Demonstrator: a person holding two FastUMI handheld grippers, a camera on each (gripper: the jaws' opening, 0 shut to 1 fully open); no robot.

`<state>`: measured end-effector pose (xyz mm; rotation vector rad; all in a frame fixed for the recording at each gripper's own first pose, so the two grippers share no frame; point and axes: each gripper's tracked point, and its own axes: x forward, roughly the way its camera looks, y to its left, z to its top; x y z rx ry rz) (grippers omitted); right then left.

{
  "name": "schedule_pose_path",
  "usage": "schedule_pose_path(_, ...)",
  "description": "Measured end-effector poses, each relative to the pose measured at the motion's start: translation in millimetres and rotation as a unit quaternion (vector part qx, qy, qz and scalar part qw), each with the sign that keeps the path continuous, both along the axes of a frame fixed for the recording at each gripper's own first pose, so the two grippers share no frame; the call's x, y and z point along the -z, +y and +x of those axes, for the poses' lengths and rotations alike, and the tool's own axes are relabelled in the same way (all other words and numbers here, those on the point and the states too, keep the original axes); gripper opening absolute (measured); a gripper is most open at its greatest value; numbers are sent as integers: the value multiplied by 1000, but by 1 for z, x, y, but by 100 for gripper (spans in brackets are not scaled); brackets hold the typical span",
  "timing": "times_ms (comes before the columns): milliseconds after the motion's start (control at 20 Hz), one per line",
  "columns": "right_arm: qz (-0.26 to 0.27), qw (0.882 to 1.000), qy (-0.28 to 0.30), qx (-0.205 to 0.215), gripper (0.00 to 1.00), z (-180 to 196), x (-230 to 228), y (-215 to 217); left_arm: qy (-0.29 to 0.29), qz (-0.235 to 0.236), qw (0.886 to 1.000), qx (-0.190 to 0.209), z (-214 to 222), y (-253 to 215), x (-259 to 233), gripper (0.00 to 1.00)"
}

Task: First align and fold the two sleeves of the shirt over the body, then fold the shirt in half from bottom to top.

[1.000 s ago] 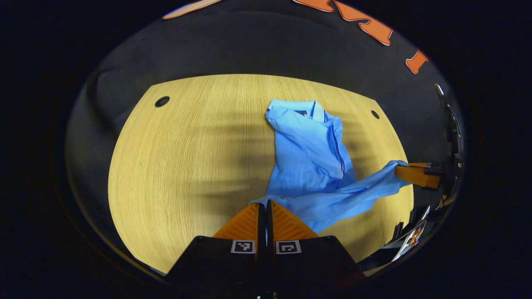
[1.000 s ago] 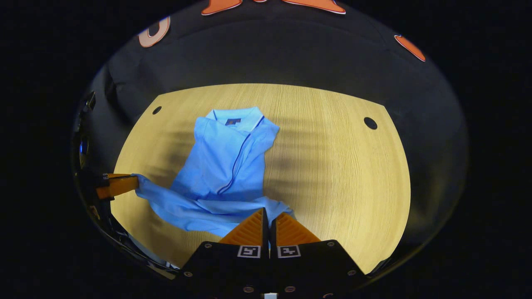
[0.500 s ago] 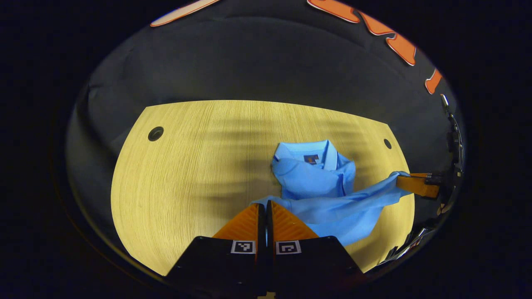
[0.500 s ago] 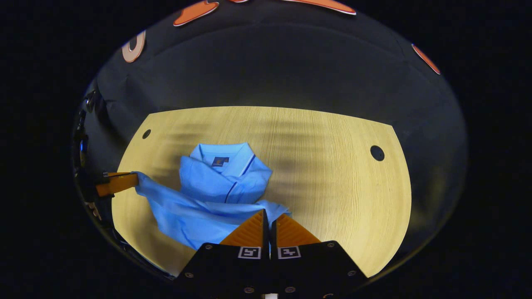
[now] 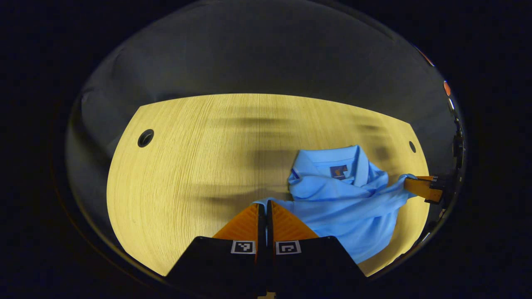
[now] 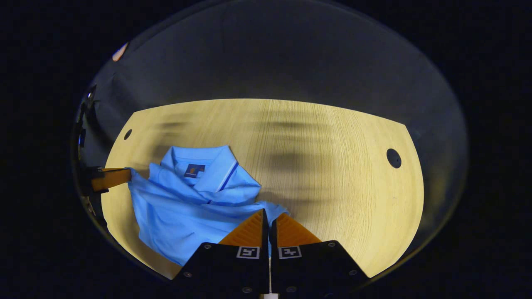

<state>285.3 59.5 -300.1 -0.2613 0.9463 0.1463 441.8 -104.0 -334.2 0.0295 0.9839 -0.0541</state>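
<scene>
Wood table (image 5: pixel 187 166), dark cloth wall behind. Left gripper (image 5: pixel 266 205) and right gripper (image 6: pixel 269 214) each have their fingers closed flat on a hem corner of the blue shirt (image 5: pixel 345 203), hem stretched between them, low over the near edge. Bare tabletop ahead. Collar (image 6: pixel 199 160) lies just beyond the held hem, fabric bunched.
</scene>
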Motion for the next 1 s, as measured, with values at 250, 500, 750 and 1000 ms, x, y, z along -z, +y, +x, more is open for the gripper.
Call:
schedule_pose_path(250, -26, 999, -5, 22, 62, 4, -2, -25, -27, 24, 999, -10, 10, 14, -5, 55)
schedule_pose_path(500, -4, 999, -13, 49, 100, -17, -22, -29, -82, 41, 996, -4, 6, 14, -44, 100)
schedule_pose_path(750, 5, 997, -63, 46, 100, -44, -68, -15, -144, 37, 989, 10, -23, 17, -114, 100)
schedule_pose_path(1000, 35, 984, -171, 41, 100, -95, -148, 11, -240, 23, 970, 14, -79, 25, -196, 100)
